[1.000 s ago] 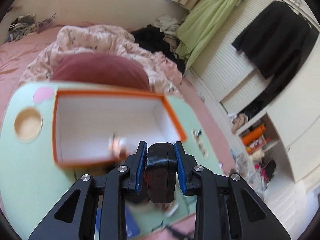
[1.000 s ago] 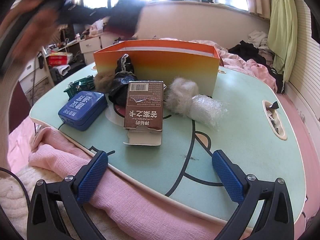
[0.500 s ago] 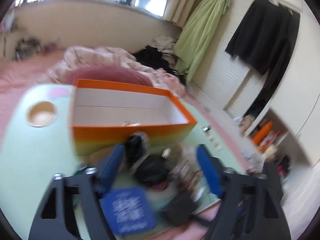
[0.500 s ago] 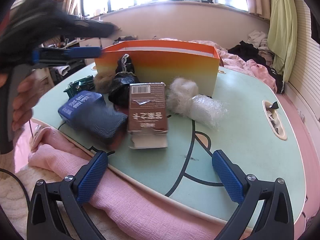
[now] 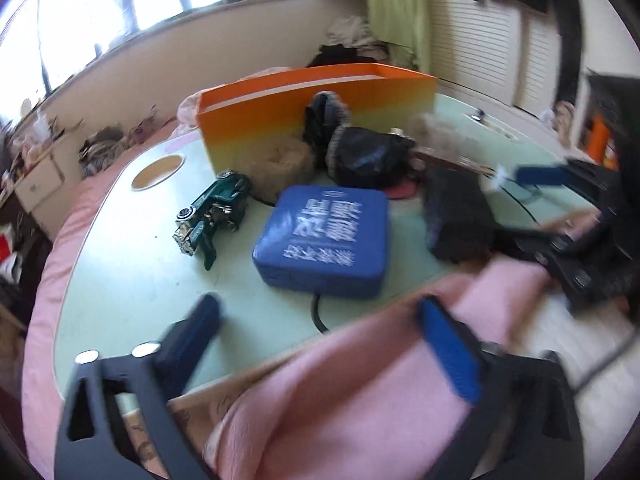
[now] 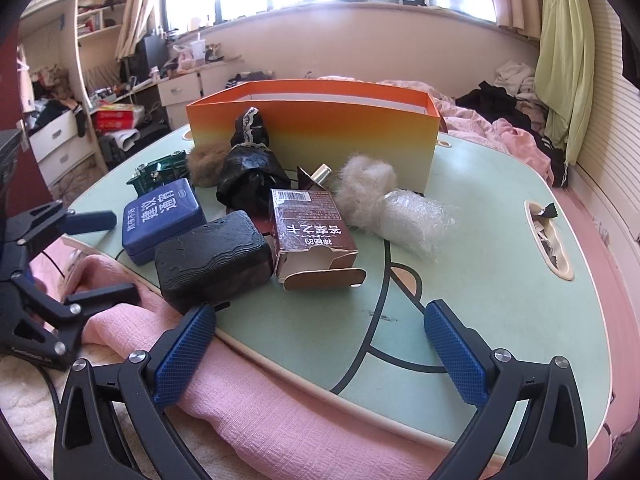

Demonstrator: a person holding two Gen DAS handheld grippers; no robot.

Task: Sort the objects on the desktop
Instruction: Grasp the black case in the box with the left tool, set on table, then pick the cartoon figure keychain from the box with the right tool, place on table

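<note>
Left gripper (image 5: 320, 322): jaws being opened, nothing seen between them, held low at the counter (image 6: 500, 280) edge.
Right gripper (image 6: 320, 338): jaws spread wide, nothing held.
Black case (image 6: 212, 256): set down just beside the blue tin (image 6: 162, 216).
Orange box (image 6: 312, 136): seen behind the blue tin, well back.

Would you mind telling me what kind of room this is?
Most likely a lived-in bedroom: rumpled pink bedding, hanging green fabric by the window, and a cluttered shelf unit.
</note>
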